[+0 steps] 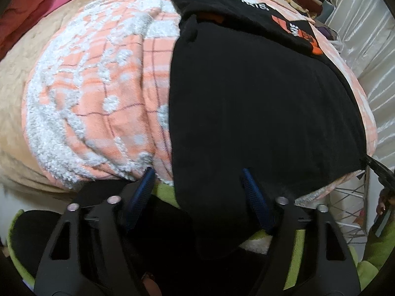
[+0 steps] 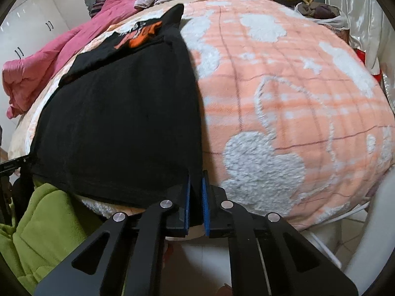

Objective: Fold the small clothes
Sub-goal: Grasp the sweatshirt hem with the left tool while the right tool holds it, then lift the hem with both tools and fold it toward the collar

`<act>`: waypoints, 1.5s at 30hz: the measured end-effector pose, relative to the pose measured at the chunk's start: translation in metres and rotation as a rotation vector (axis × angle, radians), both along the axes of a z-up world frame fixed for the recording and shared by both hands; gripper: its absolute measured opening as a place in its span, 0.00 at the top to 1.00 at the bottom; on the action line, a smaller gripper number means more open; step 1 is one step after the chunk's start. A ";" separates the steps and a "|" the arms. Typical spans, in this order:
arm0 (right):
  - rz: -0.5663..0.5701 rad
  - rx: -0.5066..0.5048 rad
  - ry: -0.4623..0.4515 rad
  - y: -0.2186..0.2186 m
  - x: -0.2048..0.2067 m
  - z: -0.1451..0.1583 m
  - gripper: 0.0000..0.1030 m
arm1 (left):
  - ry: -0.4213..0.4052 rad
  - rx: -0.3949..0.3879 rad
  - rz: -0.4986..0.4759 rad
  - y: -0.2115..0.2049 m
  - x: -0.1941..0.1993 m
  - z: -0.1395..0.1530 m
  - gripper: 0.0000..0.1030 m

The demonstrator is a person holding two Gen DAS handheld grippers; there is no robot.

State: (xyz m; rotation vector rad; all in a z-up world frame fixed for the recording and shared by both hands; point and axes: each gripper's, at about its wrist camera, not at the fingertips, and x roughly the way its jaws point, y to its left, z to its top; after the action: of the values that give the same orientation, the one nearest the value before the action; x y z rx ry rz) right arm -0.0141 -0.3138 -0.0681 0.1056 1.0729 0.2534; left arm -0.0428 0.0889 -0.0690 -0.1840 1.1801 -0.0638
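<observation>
Black tee on the peach blanket, both corners lined up

Left wrist: my left gripper is half open around the black t-shirt's near hem, not pinching; the orange print isn't readable. Right wrist: my right gripper is clamped on the near right corner, on the blanket.

We look steeply down from each wrist, close over the bed's near edge. Our left view holds the black shirt toward 3 o'clock; our right view holds it toward 9 o'clock. Both share the peach blanket.
</observation>
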 end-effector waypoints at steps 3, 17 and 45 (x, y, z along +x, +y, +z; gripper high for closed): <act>-0.005 0.019 0.019 0.002 0.002 -0.005 0.73 | 0.007 -0.010 -0.015 -0.002 -0.001 -0.002 0.58; 0.030 0.081 -0.005 0.003 0.003 -0.005 0.92 | 0.014 -0.055 -0.033 -0.006 -0.003 -0.002 0.86; 0.035 0.295 -0.371 -0.008 0.029 0.124 0.93 | -0.240 -0.200 0.064 0.033 0.021 0.100 0.98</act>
State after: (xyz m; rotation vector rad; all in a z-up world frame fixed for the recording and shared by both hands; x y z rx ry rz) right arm 0.0145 -0.3221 0.0560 0.2930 0.6642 0.4440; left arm -0.0220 0.1218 0.0314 -0.3801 0.9267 -0.1440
